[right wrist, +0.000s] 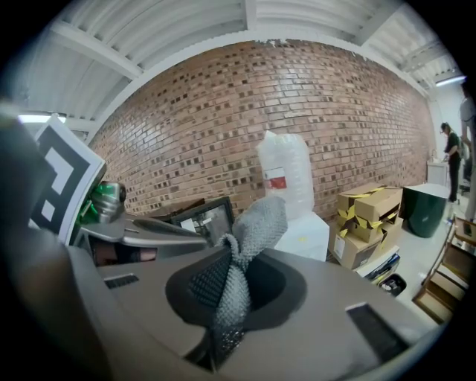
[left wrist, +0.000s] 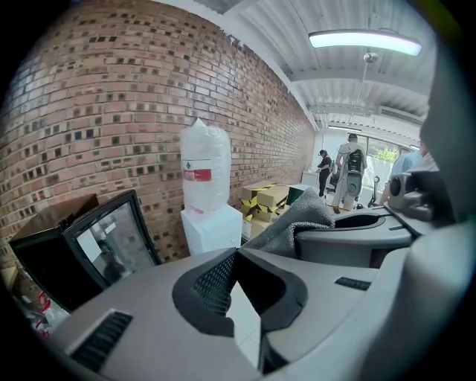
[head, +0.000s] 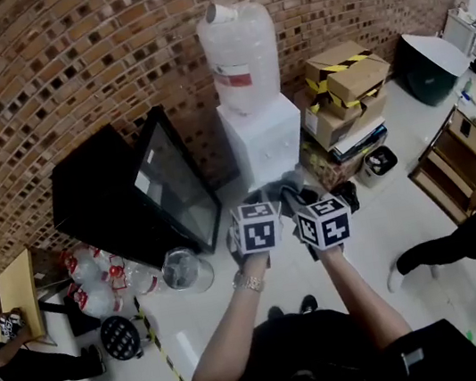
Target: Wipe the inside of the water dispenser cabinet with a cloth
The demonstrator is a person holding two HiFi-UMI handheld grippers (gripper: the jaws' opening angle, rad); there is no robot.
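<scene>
The right gripper (right wrist: 227,257) has its jaws clamped on a grey cloth (right wrist: 256,219), a bunched fold sticking up above the tips, while the left gripper (left wrist: 236,253) rides just beside it with its jaws closed together and nothing between them. Both are held up in front of the white water dispenser (head: 263,140), clear of it and not touching; it stands against the brick wall (head: 64,69) with a big bottle (head: 240,54) on top, a black cabinet with an open glass door (head: 173,182) to its left and cardboard boxes (head: 343,86) to its right.
</scene>
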